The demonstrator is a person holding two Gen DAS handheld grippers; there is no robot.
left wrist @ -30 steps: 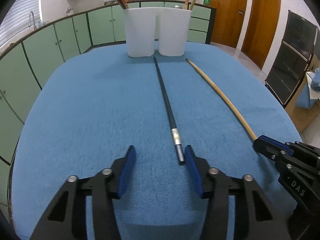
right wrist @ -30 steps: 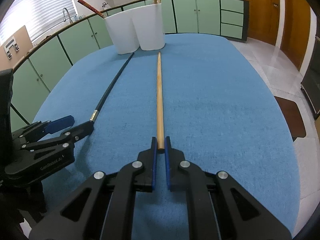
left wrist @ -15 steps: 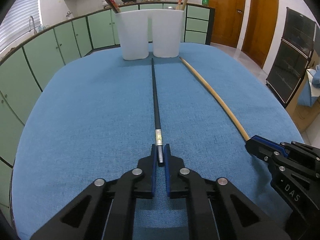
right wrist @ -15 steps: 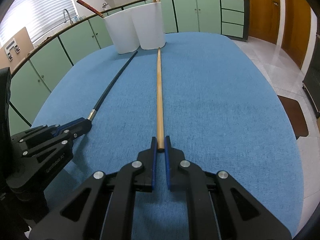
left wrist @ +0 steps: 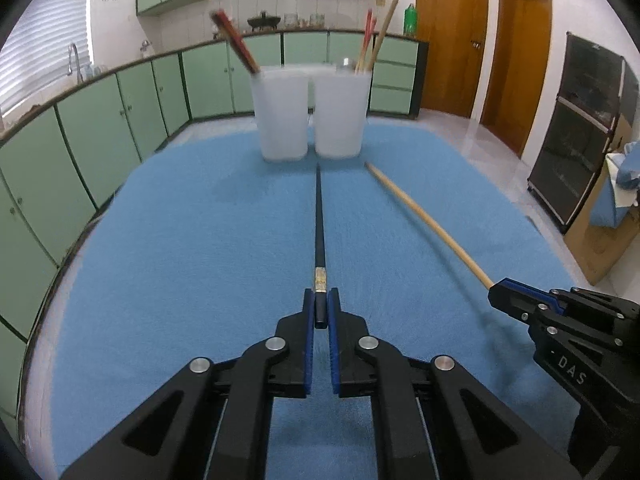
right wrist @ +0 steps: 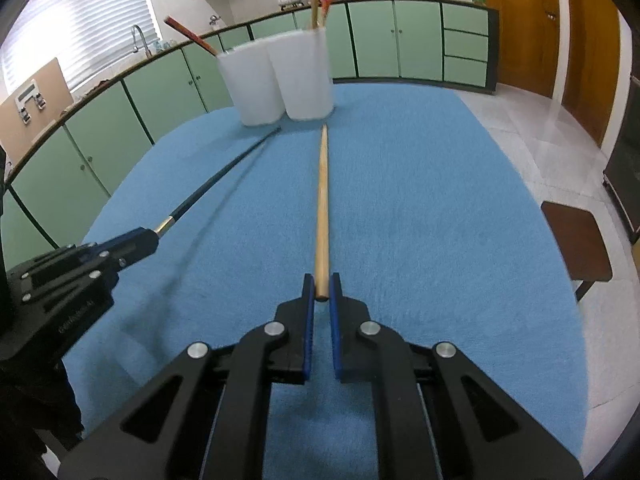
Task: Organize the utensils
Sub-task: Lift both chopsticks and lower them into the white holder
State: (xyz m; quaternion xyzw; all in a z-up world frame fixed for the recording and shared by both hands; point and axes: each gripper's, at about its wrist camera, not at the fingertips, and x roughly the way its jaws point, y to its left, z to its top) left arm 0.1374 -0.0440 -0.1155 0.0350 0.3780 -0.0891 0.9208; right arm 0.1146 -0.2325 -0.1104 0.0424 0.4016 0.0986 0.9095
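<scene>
We've got the left gripper clamped on the long black chopstick and the right gripper on the tan wooden chopstick, both seemingly lifted off the blue tablecloth, so dropping them into the two white plastic cups is what's left.

We see the blue cloth-covered table with two white plastic holders side by side at its far end, touching or nearly so. Red chopsticks stand in the left holder; several more sticks stand in the right one. Near of the holders, the long black chopstick runs near to far, with the long wooden chopstick to its right. The near end of each sits between the fingers of the left gripper and the right gripper respectively.
</scene>
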